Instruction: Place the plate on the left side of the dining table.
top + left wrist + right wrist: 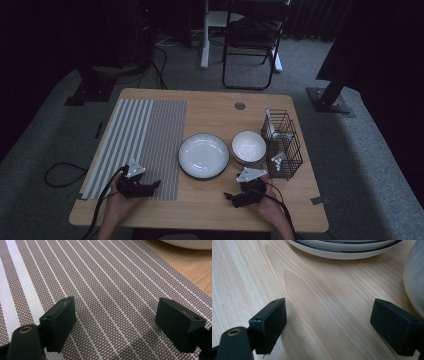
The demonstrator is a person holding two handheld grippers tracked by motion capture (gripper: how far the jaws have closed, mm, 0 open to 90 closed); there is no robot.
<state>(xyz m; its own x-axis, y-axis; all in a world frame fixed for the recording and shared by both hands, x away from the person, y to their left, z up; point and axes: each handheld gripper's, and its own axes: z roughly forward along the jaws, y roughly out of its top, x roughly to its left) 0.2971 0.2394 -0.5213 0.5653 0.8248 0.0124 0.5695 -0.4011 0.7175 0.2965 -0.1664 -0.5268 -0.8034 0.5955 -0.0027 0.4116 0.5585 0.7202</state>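
On the wooden table [215,102], the striped placemat [145,135] covers the nine o'clock side. At its near edge, about seven o'clock on the tabletop, the left gripper [150,186] rests in the person's left hand [120,200], its tips aimed toward three o'clock. In the left gripper view the left gripper [116,322] has its jaws spread wide, with nothing but the mat's weave [105,290] between them (the white rim at one o'clock in that view is the plate [190,243]).

At the table's centre lies the white plate [203,155], flat and dark-rimmed. Just beside it, toward three o'clock, stands the white bowl [248,147], apparently stacked on another. Next, at the three o'clock edge, is the black wire basket [283,145], holding pale utensils.

At five o'clock the right gripper [231,198], in the right hand [267,205], points toward nine o'clock, just near of the bowl. The right gripper view shows the right gripper [329,323] parted wide over bare wood, pinching nothing, the plate [344,250] at twelve o'clock and the bowl [415,277] at three o'clock.
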